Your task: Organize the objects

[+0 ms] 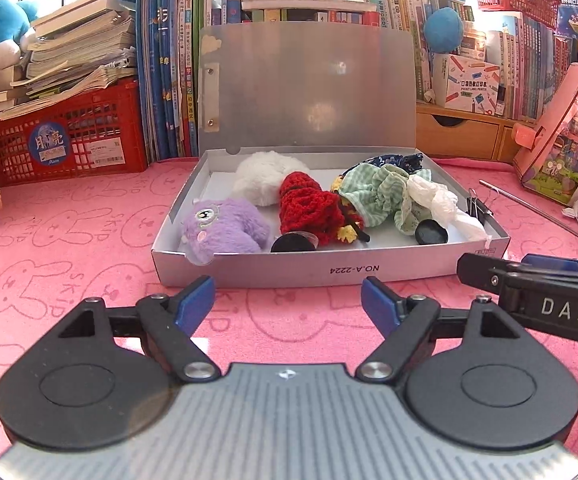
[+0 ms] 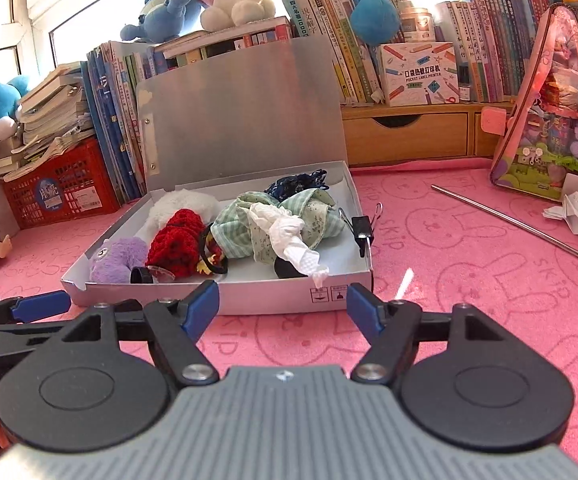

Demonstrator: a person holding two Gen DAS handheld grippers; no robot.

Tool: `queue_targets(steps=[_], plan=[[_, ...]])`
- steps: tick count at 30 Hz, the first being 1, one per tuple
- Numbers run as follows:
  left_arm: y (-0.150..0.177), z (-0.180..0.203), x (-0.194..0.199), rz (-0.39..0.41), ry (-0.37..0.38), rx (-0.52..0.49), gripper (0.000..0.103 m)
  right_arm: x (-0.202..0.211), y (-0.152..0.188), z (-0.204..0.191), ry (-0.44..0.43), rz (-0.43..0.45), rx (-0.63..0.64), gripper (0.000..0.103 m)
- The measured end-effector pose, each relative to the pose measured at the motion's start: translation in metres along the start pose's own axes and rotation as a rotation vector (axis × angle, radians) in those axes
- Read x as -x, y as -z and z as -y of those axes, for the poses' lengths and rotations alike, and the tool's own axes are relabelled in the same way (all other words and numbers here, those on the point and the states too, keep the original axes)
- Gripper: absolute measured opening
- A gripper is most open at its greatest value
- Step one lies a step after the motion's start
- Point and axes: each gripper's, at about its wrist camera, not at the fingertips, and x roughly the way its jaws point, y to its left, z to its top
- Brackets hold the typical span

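**Open box on desk, both claws empty**

The silver box [image 1: 289, 270] sits toward the back of the pink desk [image 1: 69, 240], lid raised against the books [image 1: 169, 72]. Inside: purple plush [image 1: 221, 228] at the near left corner, white plush [image 1: 263, 176] behind it, red knitted piece [image 1: 309, 208] at centre, green checked cloth [image 1: 377, 196] and crumpled tissue [image 1: 445, 204] to the right. A black binder clip [image 2: 363, 230] grips the right wall (handles upright). The left gripper [image 1: 288, 304] and right gripper [image 2: 283, 308] hover before the near wall, jaws spread, holding nothing.
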Motion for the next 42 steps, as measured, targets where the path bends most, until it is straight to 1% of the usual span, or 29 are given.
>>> queue_targets(steps=[4, 10, 12, 14, 17, 21, 32, 42], plan=[[0.015, 0.001, 0.01, -0.017, -0.039, -0.032, 0.088, 0.008, 0.016, -0.005, 0.015, -0.029, 0.031, 0.082], [0.036, -0.012, 0.009, -0.087, -0.053, 0.013, 0.09, 0.01, 0.037, -0.011, 0.039, -0.081, 0.082, 0.085], [0.037, -0.017, 0.011, -0.086, -0.042, 0.041, 0.091, 0.009, 0.041, -0.013, 0.043, -0.107, 0.095, 0.085], [0.038, -0.017, 0.011, -0.09, -0.047, 0.041, 0.092, 0.01, 0.041, -0.015, 0.043, -0.1, 0.103, 0.089], [0.038, -0.019, 0.008, -0.106, -0.066, 0.058, 0.097, 0.006, 0.042, -0.02, 0.057, -0.121, 0.129, 0.091], [0.038, -0.022, 0.006, -0.12, -0.095, 0.078, 0.103, 0.006, 0.042, -0.019, 0.056, -0.129, 0.124, 0.094], [0.038, -0.025, 0.005, -0.121, -0.112, 0.093, 0.103, 0.002, 0.044, -0.02, 0.063, -0.146, 0.135, 0.101], [0.038, -0.025, 0.006, -0.121, -0.112, 0.092, 0.103, 0.002, 0.043, -0.02, 0.068, -0.148, 0.133, 0.103]])
